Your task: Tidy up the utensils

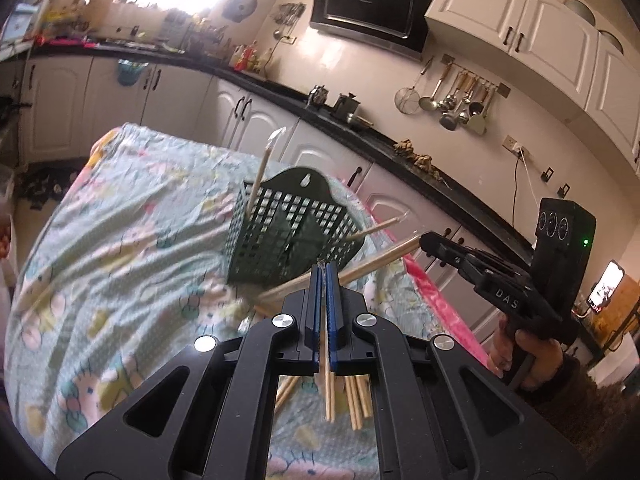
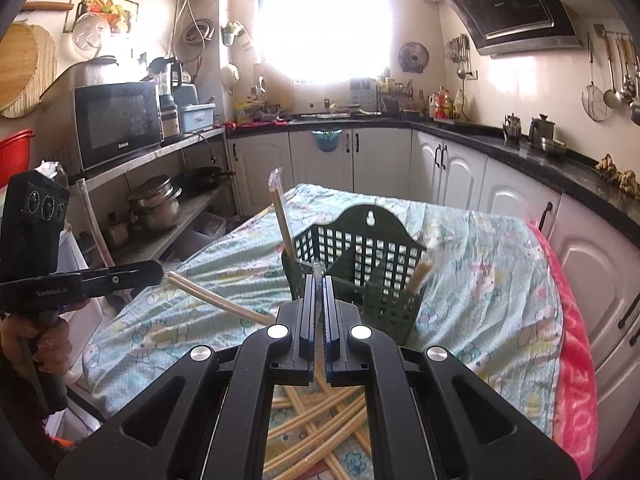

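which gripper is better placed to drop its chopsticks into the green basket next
Probably right. Both grippers are shut on chopsticks, but the right gripper sits right at the green basket, while the left gripper is off to the side.

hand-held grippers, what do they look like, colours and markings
Both are matte black plastic with blue-edged ribbed finger pads and round silver bolts. The right hand-held gripper carries white DAS lettering, three round dials and a green light. The left hand-held gripper has faint white lettering and three dials too.

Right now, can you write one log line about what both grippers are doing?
left gripper: shut on chopsticks | right gripper: shut on chopsticks | green basket: holds some chopsticks | loose chopsticks: on cloth
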The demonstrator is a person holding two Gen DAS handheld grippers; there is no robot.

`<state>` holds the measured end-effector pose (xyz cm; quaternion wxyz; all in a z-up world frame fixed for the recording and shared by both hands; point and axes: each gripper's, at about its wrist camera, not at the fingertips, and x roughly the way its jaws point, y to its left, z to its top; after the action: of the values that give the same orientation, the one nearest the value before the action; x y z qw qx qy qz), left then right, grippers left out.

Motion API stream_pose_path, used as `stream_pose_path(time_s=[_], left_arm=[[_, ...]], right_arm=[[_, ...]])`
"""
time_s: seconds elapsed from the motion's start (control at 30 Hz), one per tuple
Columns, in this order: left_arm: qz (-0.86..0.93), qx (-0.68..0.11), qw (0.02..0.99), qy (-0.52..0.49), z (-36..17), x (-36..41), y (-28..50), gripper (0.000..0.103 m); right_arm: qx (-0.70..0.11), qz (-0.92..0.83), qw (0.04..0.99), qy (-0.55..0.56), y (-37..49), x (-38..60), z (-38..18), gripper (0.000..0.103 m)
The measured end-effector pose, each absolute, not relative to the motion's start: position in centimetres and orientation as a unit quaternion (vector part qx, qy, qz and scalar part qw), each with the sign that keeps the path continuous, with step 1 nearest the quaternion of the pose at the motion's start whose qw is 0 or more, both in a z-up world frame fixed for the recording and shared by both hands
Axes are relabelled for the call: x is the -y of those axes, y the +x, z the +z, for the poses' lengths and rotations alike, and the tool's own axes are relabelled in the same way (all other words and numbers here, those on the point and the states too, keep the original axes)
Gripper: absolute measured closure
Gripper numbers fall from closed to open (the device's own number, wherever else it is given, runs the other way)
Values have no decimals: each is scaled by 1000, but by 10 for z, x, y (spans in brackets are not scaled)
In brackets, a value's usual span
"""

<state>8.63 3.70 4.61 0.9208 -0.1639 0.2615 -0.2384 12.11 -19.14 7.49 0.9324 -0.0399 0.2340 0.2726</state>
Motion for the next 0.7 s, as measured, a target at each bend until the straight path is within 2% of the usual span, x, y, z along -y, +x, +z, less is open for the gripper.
stream_pose_path(time_s=[0.7], left_arm=[[-277, -197, 932, -123, 128, 10, 121, 102]], right_arm=[[-154, 268, 950, -46, 130, 195, 143, 100]])
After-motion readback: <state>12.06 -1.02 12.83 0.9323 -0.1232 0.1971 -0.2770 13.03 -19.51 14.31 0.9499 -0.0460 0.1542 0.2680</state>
